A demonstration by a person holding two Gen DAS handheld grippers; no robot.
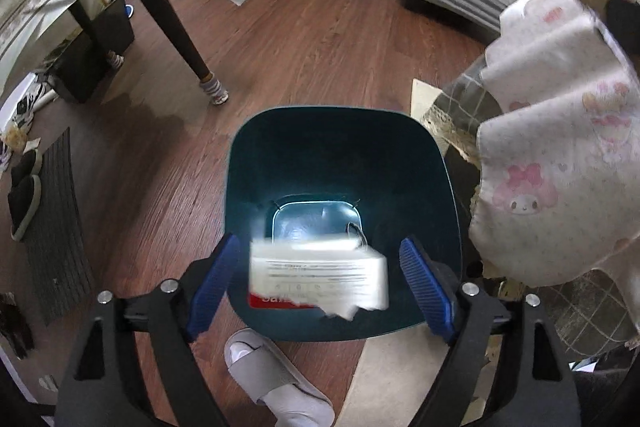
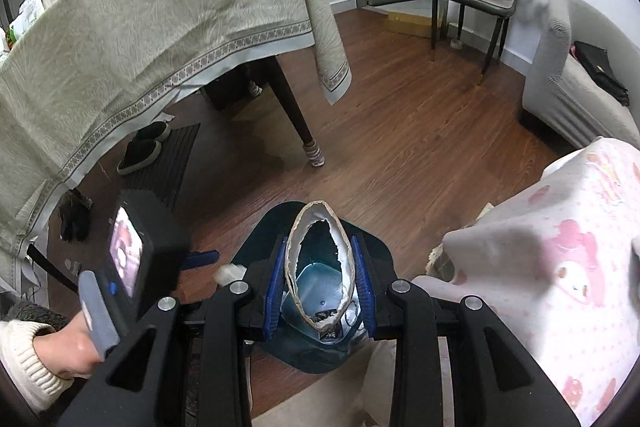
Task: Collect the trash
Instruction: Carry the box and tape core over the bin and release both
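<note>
the left claw [image 1: 320,283] is spread wide above a dark teal bin [image 1: 344,163], its blue pads [image 1: 214,281] clear of a white box [image 1: 318,275] that sits blurred between them, touching neither. the box has printed lines and a red strip along its lower edge, and it is inside the bin's rim as seen from above. deep in the bin there is a pale clear container and some small scraps on the floor of it.

the right claw [image 2: 320,279] is pinching a torn cardboard tube [image 2: 320,267], squashed to an oval between its pads [image 2: 276,291], open end facing the camera. through the tube the bin [image 2: 372,243] and its pale contents show below. both claws point steeply down at the bin.

a hand [image 2: 68,351] in a cream knit cuff grips the left claw's handle at the lower left of the right view. a grey slipper [image 1: 276,379] is just beside the bin's near edge on the wood floor [image 1: 320,47]. a pink-printed cloth [image 1: 552,147] hangs to the right, and a worktop with a pale tablecloth [image 2: 140,27] stands to the left.
</note>
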